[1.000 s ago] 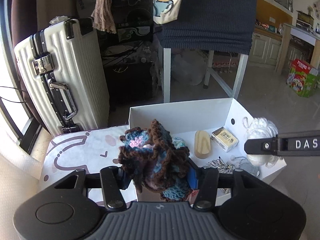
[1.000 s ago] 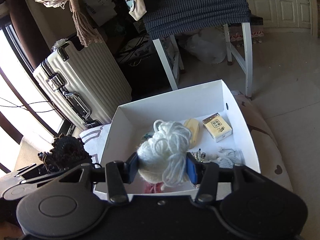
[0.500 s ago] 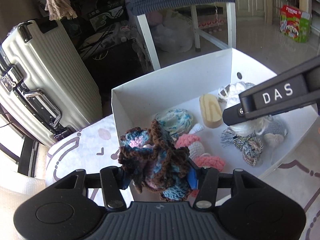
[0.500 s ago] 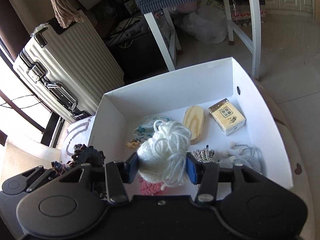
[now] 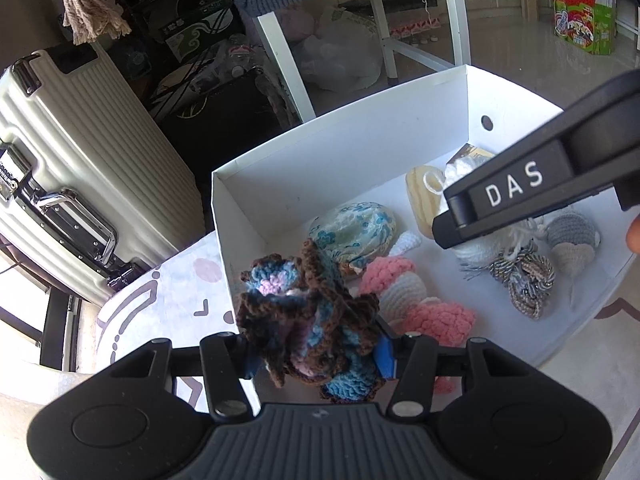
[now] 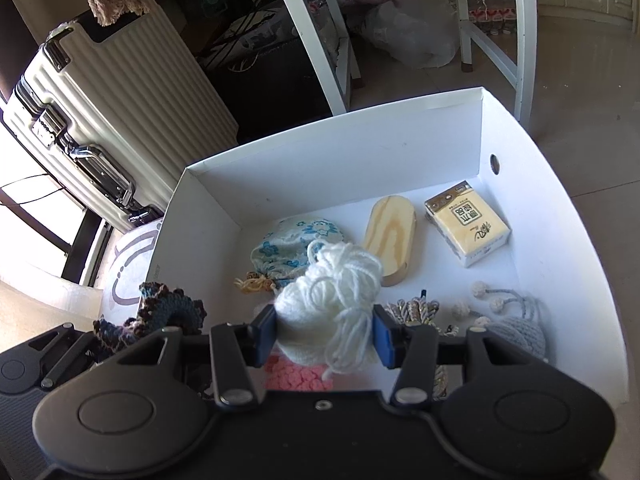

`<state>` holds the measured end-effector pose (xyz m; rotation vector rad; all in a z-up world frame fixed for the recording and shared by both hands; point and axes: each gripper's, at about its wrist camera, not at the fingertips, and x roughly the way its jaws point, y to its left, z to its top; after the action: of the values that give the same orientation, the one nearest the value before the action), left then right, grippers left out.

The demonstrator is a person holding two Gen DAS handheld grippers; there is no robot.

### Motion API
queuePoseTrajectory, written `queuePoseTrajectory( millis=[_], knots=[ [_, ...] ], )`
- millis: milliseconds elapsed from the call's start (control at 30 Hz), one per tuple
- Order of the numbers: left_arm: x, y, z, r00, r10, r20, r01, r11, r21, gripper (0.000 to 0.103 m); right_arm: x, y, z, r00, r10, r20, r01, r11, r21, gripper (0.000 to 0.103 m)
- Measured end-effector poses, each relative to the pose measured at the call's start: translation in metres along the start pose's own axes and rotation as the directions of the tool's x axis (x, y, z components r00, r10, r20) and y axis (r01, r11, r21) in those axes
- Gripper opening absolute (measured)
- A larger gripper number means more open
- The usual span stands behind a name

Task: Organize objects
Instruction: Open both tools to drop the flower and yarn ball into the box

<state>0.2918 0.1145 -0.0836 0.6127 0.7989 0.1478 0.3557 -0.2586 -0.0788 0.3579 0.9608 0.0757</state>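
Observation:
My left gripper [image 5: 316, 354] is shut on a brown, blue and pink crocheted piece [image 5: 308, 312], held over the near left corner of the white box [image 5: 360, 148]. My right gripper [image 6: 324, 336] is shut on a ball of white yarn [image 6: 332, 312], hanging low over the middle of the white box [image 6: 360, 148]. In the left wrist view the right gripper's black arm [image 5: 540, 184] crosses above the box at the right. The crocheted piece [image 6: 168, 312] and the left gripper's body show at the lower left of the right wrist view.
In the box lie a floral pouch [image 6: 292, 248], a wooden oval block [image 6: 392, 236], a tissue pack [image 6: 468, 224], a grey knitted piece [image 6: 520, 328], braided cord [image 5: 524, 280] and pink crochet pieces [image 5: 436, 320]. A ribbed suitcase [image 6: 104, 112] and white table legs [image 6: 320, 52] stand behind.
Both grippers have come down and forward over the box with their loads still held. The box now fills more of both views, and the left gripper has rolled.

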Motion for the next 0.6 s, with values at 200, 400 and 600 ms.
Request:
queuePoseTrajectory(
  millis=[200,400,600],
  knots=[
    [0.0030,-0.0014,0.0001,1.000,0.005,0.000,-0.005,1.000,0.010,0.054,0.0032,-0.0028,0.0006,1.000,-0.003,-0.007,0.003,1.000,0.006,0.050],
    [0.0053,-0.0020,0.0005,1.000,0.008,0.001,-0.008,1.000,0.017,0.054,0.0046,-0.0056,0.0008,1.000,0.000,-0.007,0.000,1.000,0.018,0.055],
    [0.0101,-0.0043,0.0013,1.000,0.027,0.004,-0.027,0.999,0.035,0.054,0.0012,-0.0062,0.0005,1.000,0.002,-0.007,-0.002,1.000,0.010,0.055]
  ],
)
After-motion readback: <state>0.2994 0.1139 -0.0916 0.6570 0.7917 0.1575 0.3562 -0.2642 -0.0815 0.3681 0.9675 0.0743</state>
